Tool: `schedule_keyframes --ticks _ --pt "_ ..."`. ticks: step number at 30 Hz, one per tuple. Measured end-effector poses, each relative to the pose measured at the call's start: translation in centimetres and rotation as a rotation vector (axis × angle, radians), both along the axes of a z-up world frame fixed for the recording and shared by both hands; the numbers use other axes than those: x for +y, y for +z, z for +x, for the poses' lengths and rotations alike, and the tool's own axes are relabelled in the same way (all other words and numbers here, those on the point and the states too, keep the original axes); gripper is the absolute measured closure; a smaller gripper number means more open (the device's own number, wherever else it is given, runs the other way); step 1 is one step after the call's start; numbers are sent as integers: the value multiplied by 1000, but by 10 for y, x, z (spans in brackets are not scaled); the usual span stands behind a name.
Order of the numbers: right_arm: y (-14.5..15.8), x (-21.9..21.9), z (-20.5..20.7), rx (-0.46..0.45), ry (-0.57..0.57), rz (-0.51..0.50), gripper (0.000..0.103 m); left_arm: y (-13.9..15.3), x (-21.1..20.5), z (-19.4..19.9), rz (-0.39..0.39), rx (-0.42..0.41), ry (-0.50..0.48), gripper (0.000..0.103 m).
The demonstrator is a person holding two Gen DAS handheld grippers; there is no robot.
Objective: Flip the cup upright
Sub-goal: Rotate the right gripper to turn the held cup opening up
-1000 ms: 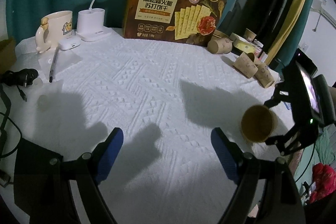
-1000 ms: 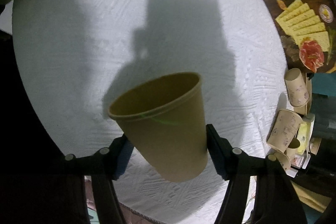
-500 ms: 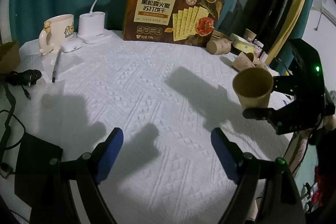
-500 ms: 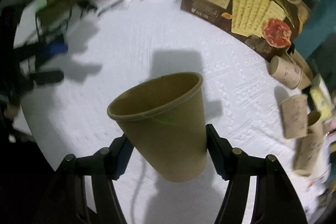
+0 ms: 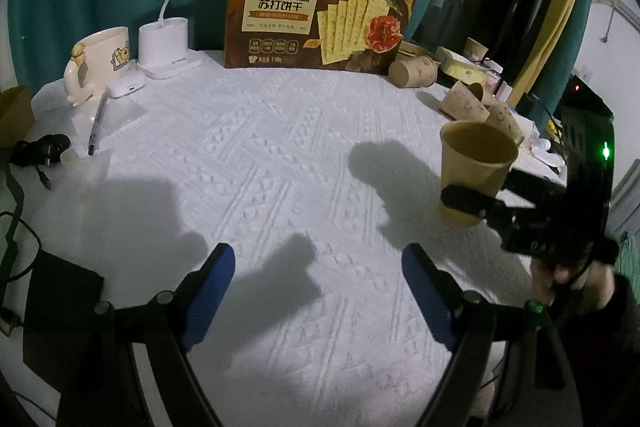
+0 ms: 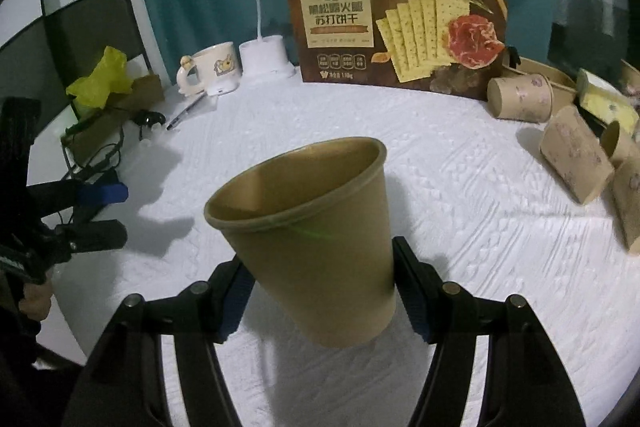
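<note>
A plain brown paper cup (image 6: 316, 239) sits between my right gripper's (image 6: 322, 279) two fingers, mouth up and nearly upright, leaning a little to the left. In the left wrist view the same cup (image 5: 474, 169) is at the right, its base low over the white tablecloth (image 5: 280, 147); whether it touches the cloth I cannot tell. My left gripper (image 5: 320, 291) is open and empty above the near part of the table, left of the cup.
A cracker box (image 5: 320, 19), a white lamp base (image 5: 164, 45) and a cartoon mug (image 5: 102, 61) stand at the back. Several printed paper cups (image 6: 576, 151) lie on their sides at the right. A pen (image 5: 96, 127), cables and a black pad (image 5: 56, 291) are at the left.
My right gripper has turned the cup from lying sideways to mouth up and brought it down toward the cloth. My left gripper has stayed open and almost still.
</note>
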State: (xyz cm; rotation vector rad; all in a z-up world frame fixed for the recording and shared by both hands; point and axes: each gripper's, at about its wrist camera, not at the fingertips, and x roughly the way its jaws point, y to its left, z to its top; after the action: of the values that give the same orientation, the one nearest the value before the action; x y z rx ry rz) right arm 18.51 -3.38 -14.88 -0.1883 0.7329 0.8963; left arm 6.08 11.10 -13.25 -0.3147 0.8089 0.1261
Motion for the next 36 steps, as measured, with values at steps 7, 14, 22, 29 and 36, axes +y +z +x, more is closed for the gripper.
schedule_keyframes --ticks 7,14,22,29,36 --pt "-7 -1 -15 -27 -24 32 40 -3 -6 1 -3 11 -11 17" --pt "-13 0 -20 -25 -51 -10 40 -7 -10 0 -16 11 -21 17" --pt "-15 -2 -20 -24 -73 -41 40 -11 -9 -4 -27 15 -26 17" --pt "-15 -3 -21 -17 -83 -58 40 -13 -11 -8 -29 14 -29 17" --pt "-19 -10 -29 -14 -101 -75 40 -11 -15 -13 -22 6 -35 17"
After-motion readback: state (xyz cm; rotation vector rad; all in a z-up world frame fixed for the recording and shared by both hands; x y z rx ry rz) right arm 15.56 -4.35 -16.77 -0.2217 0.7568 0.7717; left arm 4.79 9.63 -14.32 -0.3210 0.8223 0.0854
